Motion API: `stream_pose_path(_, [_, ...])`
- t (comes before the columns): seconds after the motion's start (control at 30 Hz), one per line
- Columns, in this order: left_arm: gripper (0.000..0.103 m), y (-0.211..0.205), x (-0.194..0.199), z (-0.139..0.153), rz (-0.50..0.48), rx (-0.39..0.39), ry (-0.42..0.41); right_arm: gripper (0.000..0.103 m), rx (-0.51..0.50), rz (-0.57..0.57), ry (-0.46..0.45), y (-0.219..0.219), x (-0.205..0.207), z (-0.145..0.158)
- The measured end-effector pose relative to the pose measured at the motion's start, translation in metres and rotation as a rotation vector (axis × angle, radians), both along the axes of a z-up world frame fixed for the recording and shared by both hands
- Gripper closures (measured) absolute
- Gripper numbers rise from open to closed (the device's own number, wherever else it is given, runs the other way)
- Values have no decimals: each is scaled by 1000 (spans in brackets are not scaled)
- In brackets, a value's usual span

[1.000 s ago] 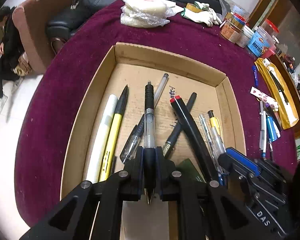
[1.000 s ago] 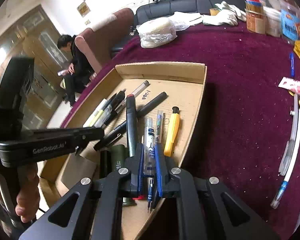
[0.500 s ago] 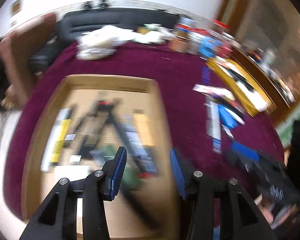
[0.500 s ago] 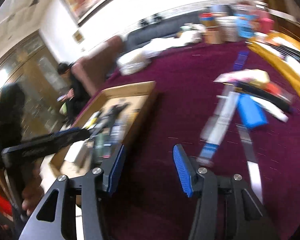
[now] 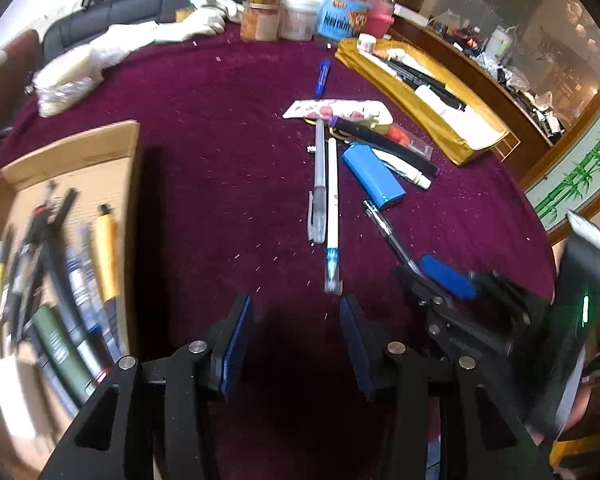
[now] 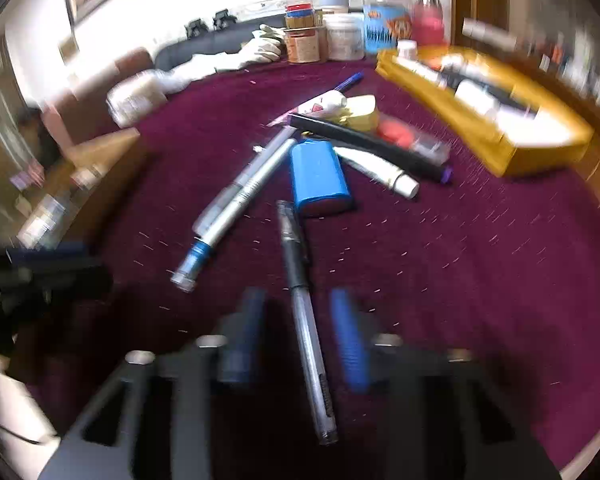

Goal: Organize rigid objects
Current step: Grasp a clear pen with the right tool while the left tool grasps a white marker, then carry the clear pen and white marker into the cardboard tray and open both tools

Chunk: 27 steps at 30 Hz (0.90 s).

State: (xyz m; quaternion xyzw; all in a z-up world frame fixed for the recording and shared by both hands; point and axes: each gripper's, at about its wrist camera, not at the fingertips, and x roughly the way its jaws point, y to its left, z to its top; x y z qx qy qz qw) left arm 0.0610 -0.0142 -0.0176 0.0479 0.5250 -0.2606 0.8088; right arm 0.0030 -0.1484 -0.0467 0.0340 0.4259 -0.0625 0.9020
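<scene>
My left gripper [image 5: 296, 328] is open and empty above the maroon cloth, just short of a white pen with a blue tip [image 5: 332, 216] and a grey pen [image 5: 319, 184] beside it. My right gripper [image 6: 298, 336] is open, its jaws on either side of a clear pen with a black grip [image 6: 304, 312] that lies on the cloth; it also shows in the left wrist view [image 5: 388, 232]. The cardboard tray [image 5: 128, 184] with several pens in it lies at the left. A blue case [image 6: 320, 178] sits past the clear pen.
A yellow box [image 5: 432, 120] with pens stands at the right. Jars [image 5: 300, 16] and a blue tub line the far edge. A black marker [image 6: 368, 146], a white tube [image 6: 380, 170] and a loose blue pen [image 5: 322, 76] lie on the cloth.
Both grippers let go of their pens in the cardboard tray, opened, and swung right to the loose pens on the cloth. The right gripper now straddles the clear pen.
</scene>
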Motion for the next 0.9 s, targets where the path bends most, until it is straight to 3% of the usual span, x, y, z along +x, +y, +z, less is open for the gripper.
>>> stream_pose_path(0.03, [57,-6,3,-3,-2,4,10,93,-18,11,-13,4,-1,-1])
stream_pose_path(0.1, [63,-20,8,-9,-23,15,22,94,19,10,-20,0,-2,0])
stream_pose_path(0.23, [69,-48,13,-20,-63,58,24,95,195,18,-59,-25,-10,4])
stream_pose_path(0.37, [94,-67,14,-27,-60,165,-30,95,283,12,-57,-35,-8,1])
stream_pose_path(0.73, [94,-25,-39,-28,-122,124,-9,94,310,13,-39,-37,-7,-1])
stream_pose_path(0.9, [92,-49,-38,-29,-163,215,-74,94,293,14,-33,-34,-5,-1])
